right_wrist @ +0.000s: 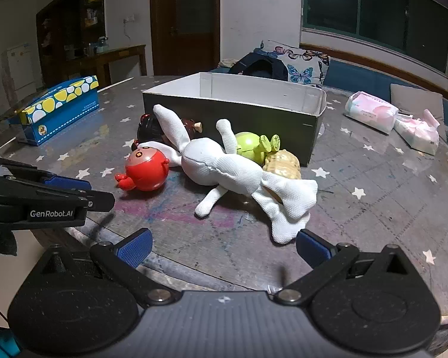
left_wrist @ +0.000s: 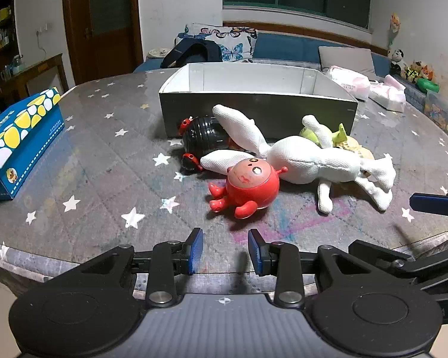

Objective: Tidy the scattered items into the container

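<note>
An open box, dark outside and white inside, stands on the star-patterned table. In front of it lie a white plush rabbit, a red round toy, a black ribbed toy, a green toy and a tan toy. My left gripper is open and empty, just short of the red toy. My right gripper is wide open and empty, near the rabbit's feet.
A blue and yellow tissue box stands at the table's left. Pink and white packs lie at the right. The table edge runs just ahead of both grippers. A sofa with cushions is behind.
</note>
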`<state>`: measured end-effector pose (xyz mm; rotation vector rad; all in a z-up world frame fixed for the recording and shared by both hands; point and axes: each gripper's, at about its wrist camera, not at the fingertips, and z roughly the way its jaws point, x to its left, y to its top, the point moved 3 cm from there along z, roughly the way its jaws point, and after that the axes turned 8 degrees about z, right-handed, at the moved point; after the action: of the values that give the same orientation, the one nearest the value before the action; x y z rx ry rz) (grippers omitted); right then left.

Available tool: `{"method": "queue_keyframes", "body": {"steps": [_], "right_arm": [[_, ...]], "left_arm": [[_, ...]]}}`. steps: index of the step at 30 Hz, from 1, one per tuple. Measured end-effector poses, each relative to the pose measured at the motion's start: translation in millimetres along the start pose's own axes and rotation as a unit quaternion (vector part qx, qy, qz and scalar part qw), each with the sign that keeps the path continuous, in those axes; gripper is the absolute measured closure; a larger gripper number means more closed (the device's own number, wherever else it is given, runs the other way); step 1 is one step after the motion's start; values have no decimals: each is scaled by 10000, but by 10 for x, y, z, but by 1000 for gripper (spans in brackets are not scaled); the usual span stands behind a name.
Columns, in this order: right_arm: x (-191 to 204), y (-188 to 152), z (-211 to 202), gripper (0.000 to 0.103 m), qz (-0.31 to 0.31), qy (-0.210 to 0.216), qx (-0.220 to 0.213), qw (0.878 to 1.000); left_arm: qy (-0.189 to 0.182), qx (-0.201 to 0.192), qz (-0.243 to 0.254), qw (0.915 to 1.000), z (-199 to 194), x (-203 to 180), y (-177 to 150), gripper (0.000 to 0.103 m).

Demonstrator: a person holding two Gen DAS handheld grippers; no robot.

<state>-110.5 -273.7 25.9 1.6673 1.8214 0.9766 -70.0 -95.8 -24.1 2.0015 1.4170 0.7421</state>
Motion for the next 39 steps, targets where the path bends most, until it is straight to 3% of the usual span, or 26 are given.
{"method": "queue_keyframes", "body": {"steps": [39], "right_arm": [[-17,-47,50,0,19,-61,64,10000]], "left_arm": [[-25,106,68,9999,61,-61,-25,67]]}}
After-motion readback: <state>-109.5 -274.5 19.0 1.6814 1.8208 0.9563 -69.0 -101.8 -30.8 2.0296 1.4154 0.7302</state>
